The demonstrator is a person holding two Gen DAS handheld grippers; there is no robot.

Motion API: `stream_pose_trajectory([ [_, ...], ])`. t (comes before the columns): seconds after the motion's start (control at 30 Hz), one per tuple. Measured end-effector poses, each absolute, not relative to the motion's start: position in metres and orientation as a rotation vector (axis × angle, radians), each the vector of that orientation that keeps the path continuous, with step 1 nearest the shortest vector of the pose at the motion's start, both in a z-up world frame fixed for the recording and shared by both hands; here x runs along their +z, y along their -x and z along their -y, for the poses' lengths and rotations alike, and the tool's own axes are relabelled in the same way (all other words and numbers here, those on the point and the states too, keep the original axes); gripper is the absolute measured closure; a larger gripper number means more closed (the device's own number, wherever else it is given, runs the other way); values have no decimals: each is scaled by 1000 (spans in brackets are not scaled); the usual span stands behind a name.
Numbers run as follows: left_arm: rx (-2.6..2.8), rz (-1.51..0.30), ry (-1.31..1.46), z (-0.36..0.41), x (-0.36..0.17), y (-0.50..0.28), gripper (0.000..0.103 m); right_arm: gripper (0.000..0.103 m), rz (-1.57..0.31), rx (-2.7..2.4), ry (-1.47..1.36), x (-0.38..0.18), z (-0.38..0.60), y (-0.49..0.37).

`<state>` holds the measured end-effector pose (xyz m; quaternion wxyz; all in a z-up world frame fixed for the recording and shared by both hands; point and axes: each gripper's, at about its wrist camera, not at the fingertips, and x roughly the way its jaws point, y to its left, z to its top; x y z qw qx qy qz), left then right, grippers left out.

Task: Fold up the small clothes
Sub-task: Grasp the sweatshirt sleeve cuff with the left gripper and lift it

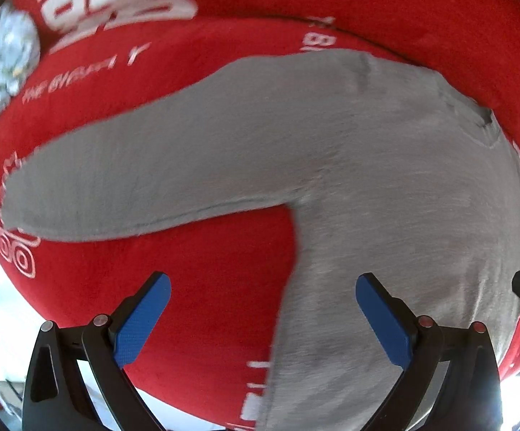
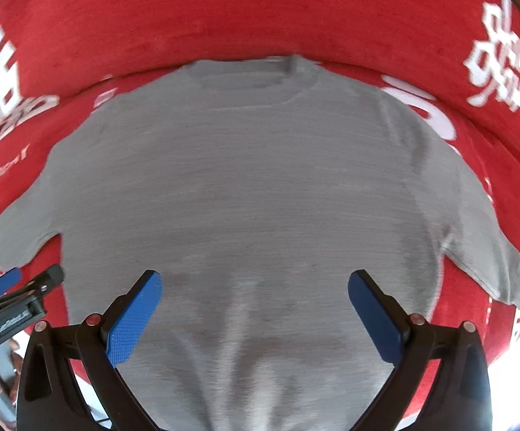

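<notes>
The grey shirt [image 2: 245,186] lies spread flat and face-up on the red cloth [image 2: 224,14], collar toward the top of the right wrist view, both short sleeves out to the sides. In the left wrist view one sleeve stretches across the middle toward the left edge, with the body filling the right half.

The left gripper [image 1: 261,318] and the right gripper [image 2: 254,314] both hover above the fabric with jaws spread wide, holding nothing.

Risks, as I judge them: the knit looks thin and limp, so a pinch may catch only the top layer and leave the back panel behind, skewing the fold. A grab that goes too deep could also take the red cloth underneath and drag the whole surface. If the two grippers lift unevenly, the hem will twist.

The red cloth carries large white characters [image 2: 500,54] and small Latin lettering [image 1: 87,75]; it is too blurred to read, perhaps starting "THE". The left gripper's body, lower left in the right wrist view, bears a small label I cannot make out.
</notes>
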<state>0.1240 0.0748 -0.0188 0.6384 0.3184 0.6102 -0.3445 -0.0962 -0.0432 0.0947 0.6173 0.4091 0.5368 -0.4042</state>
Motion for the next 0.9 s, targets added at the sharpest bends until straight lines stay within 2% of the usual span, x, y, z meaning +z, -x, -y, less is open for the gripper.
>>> stream_pose_trajectory([
  [0.27,-708,-1447,-390,-158,-37,-217,0,0,-1260,-733,-878,88,-2,22],
  [0.43,-728,-1595,-27,-185,-74,-261,0,0,-1278,-662,-857,81,-24,-5],
  [0.67,-764,-1552,170,-171,-76,-280,0,0,-1273,-643,-863,78,-37,-20],
  [0.83,-682,-1434,231,-187,-56,-311,0,0,-1261,-657,-867,82,-39,-18],
  [0.9,-641,-1405,202,-196,-51,-321,14,0,-1258,-665,-868,83,-39,-14],
])
